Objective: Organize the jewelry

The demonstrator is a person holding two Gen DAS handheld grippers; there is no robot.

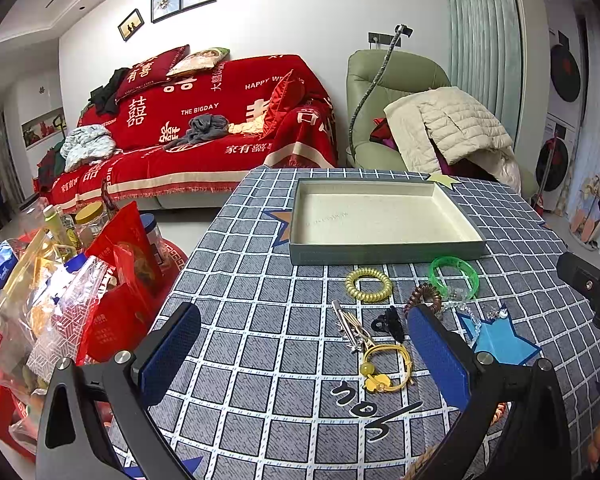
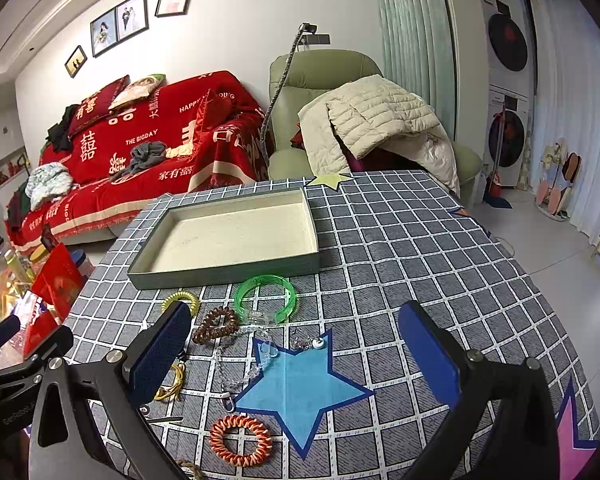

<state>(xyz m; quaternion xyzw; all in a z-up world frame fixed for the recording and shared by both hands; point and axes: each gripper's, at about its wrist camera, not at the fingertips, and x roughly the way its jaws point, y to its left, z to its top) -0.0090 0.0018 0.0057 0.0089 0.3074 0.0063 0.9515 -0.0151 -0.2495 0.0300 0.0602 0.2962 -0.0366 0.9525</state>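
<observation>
Both grippers wide open, holding nothing: left gripper [image 1: 300,354] over the clip [image 1: 350,326] and yellow cord [image 1: 386,364], right gripper [image 2: 296,354] above the star patch. Jewelry lies loose near the tray [image 2: 224,270], ready for sorting. Tray has nothing in it; green bangle [image 2: 265,298] just beside its near wall.

red-draped sofa [image 1: 196,128], green armchair [image 1: 384,92], white wall [image 1: 308,20].
</observation>
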